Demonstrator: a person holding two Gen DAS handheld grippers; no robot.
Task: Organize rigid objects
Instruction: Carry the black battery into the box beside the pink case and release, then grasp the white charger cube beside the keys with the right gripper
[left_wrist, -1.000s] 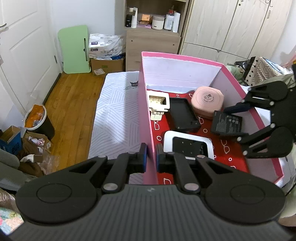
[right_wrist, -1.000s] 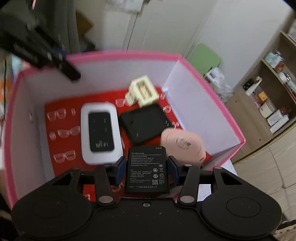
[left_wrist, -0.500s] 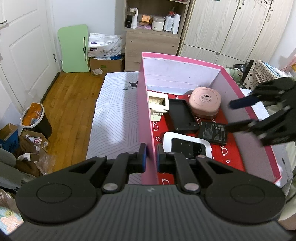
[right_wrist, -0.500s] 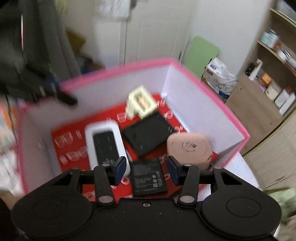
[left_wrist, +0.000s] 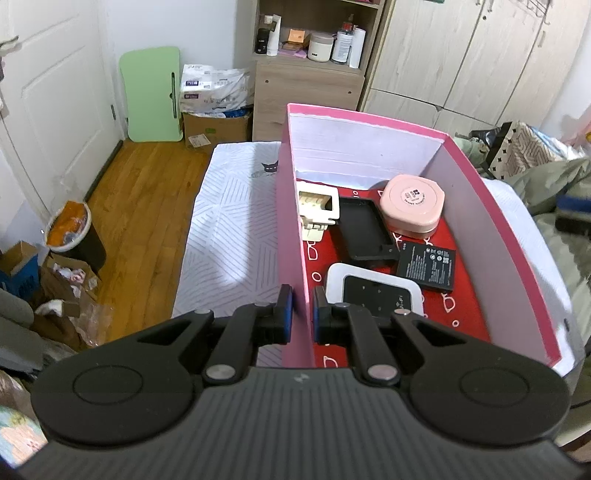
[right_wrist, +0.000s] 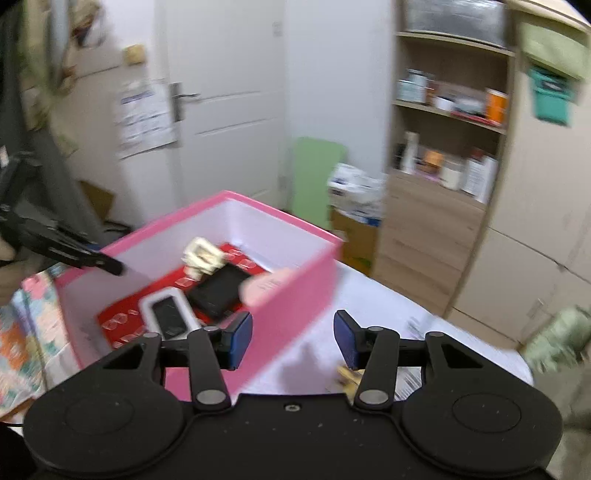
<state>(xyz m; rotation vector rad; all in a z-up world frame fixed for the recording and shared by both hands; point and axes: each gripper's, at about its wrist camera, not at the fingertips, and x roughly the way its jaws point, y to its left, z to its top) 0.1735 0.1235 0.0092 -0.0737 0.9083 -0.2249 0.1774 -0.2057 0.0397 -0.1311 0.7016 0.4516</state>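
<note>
A pink box (left_wrist: 291, 236) with a red patterned floor stands on the white bed. My left gripper (left_wrist: 300, 314) is shut on its near left wall. Inside lie a black battery (left_wrist: 426, 266), a white wifi router (left_wrist: 373, 295), a black tray (left_wrist: 364, 232), a round pink case (left_wrist: 413, 205) and a cream plastic part (left_wrist: 317, 206). My right gripper (right_wrist: 293, 340) is open and empty, outside the box (right_wrist: 295, 291) at its near right corner. Its blurred fingertips (left_wrist: 572, 214) show at the right edge of the left wrist view.
A wooden shelf unit (left_wrist: 314, 55) and wardrobe doors (left_wrist: 461, 55) stand behind the bed. A green board (left_wrist: 153, 94) leans on the wall. A bin (left_wrist: 72, 232) and cardboard clutter sit on the wood floor at left. A small yellowish item (right_wrist: 349, 376) lies on the bed.
My right gripper opened and let the black battery go into the box, then drew back out over the box's right wall. My left gripper has kept its hold on the wall.
</note>
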